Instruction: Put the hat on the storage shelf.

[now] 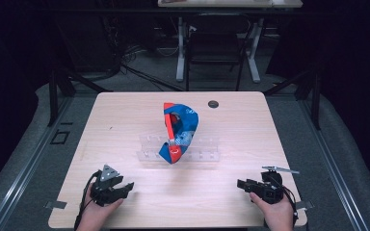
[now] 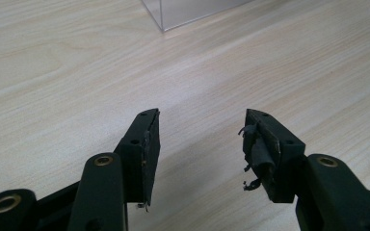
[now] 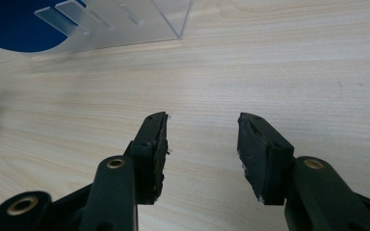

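Note:
A blue and red fabric item (image 1: 179,132) rests on a clear acrylic rack (image 1: 202,148) in the middle of the wooden table (image 1: 125,120). Near the front left edge, my left gripper (image 1: 125,186) lies low over the table, held by a hand. Its jaws stand open (image 2: 201,115) over bare wood, with a corner of the rack (image 2: 192,9) ahead. My right gripper (image 1: 243,184) sits at the front right, pointing left. It is open (image 3: 202,118) with nothing between the jaws, and the rack (image 3: 125,24) and the blue fabric (image 3: 9,29) lie farther off.
A dark round hole (image 1: 213,104) sits in the table's far side, right of centre. Beyond the table stand a white-legged desk (image 1: 180,48) and a dark chair (image 1: 217,53). Cables run across the floor (image 1: 139,72).

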`<state>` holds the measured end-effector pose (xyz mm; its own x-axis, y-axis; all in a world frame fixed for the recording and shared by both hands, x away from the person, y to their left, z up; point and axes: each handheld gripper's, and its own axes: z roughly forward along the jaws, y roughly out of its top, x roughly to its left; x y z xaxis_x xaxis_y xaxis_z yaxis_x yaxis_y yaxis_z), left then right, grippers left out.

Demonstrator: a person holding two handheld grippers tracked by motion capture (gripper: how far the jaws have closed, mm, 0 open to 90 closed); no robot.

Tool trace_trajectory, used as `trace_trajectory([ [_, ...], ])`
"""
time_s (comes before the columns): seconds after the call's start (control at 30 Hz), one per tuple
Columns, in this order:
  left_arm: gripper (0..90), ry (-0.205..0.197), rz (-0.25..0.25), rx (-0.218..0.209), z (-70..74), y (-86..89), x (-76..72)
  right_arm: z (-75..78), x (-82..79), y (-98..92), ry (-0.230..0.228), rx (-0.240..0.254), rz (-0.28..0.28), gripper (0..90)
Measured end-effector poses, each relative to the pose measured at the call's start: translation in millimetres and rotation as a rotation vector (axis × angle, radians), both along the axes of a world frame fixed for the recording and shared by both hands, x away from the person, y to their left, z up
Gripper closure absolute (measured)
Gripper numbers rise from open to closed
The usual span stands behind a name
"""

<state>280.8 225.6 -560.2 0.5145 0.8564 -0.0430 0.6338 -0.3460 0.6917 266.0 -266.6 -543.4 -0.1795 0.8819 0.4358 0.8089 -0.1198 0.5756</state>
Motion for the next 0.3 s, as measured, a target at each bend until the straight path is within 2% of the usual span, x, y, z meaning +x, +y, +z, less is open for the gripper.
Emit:
trace_trajectory([
  [0.3, 44.6, -0.002, -0.003, -0.011, -0.4, -0.6, 0.3, -1.4, 1.1, -2.9, -0.011, -0.005, -0.001, 53.0],
])
